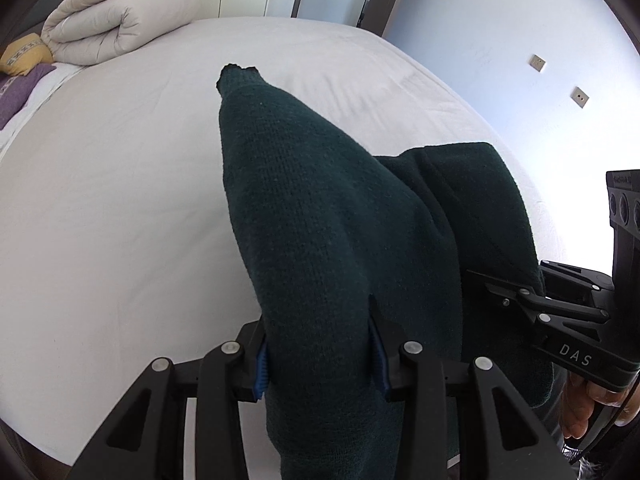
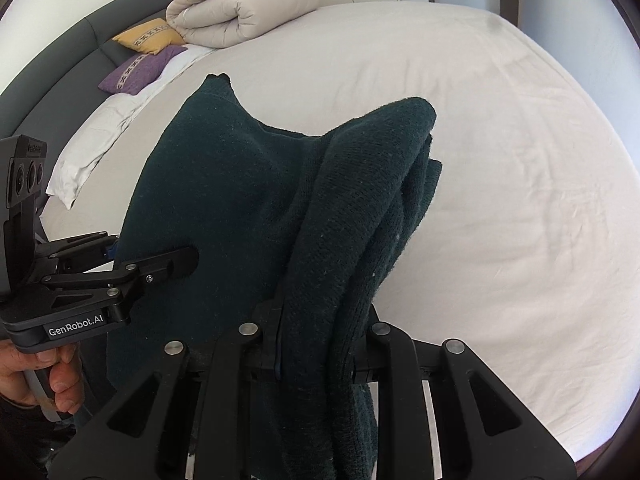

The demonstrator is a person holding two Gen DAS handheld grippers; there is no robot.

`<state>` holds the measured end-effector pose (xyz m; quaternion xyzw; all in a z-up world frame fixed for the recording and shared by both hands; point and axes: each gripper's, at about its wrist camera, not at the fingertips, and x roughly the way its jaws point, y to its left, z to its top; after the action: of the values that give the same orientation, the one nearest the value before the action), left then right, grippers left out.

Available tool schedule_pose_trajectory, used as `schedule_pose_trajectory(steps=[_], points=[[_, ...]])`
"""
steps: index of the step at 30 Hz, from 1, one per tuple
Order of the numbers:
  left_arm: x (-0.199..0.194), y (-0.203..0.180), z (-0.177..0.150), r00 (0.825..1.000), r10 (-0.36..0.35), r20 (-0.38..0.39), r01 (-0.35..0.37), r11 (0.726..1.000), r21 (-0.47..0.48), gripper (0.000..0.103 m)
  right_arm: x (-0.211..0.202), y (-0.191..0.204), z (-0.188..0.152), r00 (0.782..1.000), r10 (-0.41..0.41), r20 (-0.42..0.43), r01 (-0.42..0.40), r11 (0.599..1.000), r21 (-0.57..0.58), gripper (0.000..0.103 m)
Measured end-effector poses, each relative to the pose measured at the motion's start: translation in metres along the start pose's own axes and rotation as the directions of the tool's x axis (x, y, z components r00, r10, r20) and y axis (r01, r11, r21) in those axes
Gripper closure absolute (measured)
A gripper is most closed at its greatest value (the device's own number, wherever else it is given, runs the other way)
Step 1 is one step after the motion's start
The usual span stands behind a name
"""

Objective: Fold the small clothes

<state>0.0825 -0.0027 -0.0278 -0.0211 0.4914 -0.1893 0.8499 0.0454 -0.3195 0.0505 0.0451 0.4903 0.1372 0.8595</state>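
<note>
While we hold one dark green knitted garment (image 1: 320, 208) lifted above the white-sheeted bed (image 1: 100, 200), both of our grippers clamp it. Our left gripper (image 1: 320, 356), black with blue pads, pinches a thick fold of the knit between its fingers. Our right gripper (image 2: 316, 344), also black, is closed on a bunched, layered edge of the same garment. A narrow end of the knit points toward the far edge of the bed. At the bed's far left corner sit a rolled beige duvet (image 2: 240, 12), a yellow cushion (image 2: 150, 36) and a purple cushion (image 2: 140, 70).
</note>
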Motion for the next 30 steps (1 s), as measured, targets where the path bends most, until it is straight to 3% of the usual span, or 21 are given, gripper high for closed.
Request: schedule_pose_trajectory(steps=[3,5,8,13,19,22,23,24,26,30], points=[[0.034,0.009,-0.015,0.997,0.032,-0.065,-0.033,0.999,-0.017,0.058,0.039,-0.004,-0.010,0.998,0.017,-0.061,-0.014,0.998,0.060,0.083],[0.044,0.019,-0.021,0.998,0.022,-0.051,-0.025,0.999,-0.047,0.053,0.064,-0.018,-0.015,0.996,0.011,-0.092,0.000,0.993,0.122,0.082],[0.046,0.029,-0.021,0.998,-0.015,-0.059,0.009,0.996,-0.093,0.050,0.078,-0.041,-0.017,0.988,0.123,-0.089,-0.095,0.956,0.277,0.080],[0.051,0.040,-0.016,0.998,-0.037,-0.060,0.031,0.994,-0.104,0.047,0.084,-0.037,-0.020,0.993,0.075,-0.088,-0.057,0.980,0.193,0.078],[0.053,0.033,-0.025,0.998,-0.046,-0.045,0.041,0.993,-0.109,0.043,0.101,-0.047,-0.019,0.987,0.140,-0.075,-0.118,0.964,0.238,0.076],[0.056,0.032,-0.020,1.000,0.005,-0.026,-0.008,0.993,-0.118,0.023,0.095,-0.067,-0.037,0.980,0.197,-0.033,-0.181,0.947,0.266,0.073],[0.053,0.033,-0.023,1.000,0.019,-0.013,-0.021,0.992,-0.124,0.016,0.089,-0.072,-0.044,0.978,0.210,-0.014,-0.197,0.938,0.284,0.068],[0.051,0.034,-0.023,1.000,0.011,0.001,-0.010,0.991,-0.136,0.016,0.075,-0.085,-0.066,0.979,0.203,0.005,-0.195,0.933,0.303,0.064],[0.040,0.036,-0.026,1.000,0.005,0.028,0.000,0.988,-0.153,0.016,0.057,-0.088,-0.074,0.989,0.143,0.047,-0.150,0.929,0.337,0.056],[0.002,0.031,-0.037,0.989,0.059,0.133,-0.043,0.991,-0.125,0.013,0.009,-0.092,-0.089,0.990,0.021,0.138,-0.070,0.930,0.361,0.053]])
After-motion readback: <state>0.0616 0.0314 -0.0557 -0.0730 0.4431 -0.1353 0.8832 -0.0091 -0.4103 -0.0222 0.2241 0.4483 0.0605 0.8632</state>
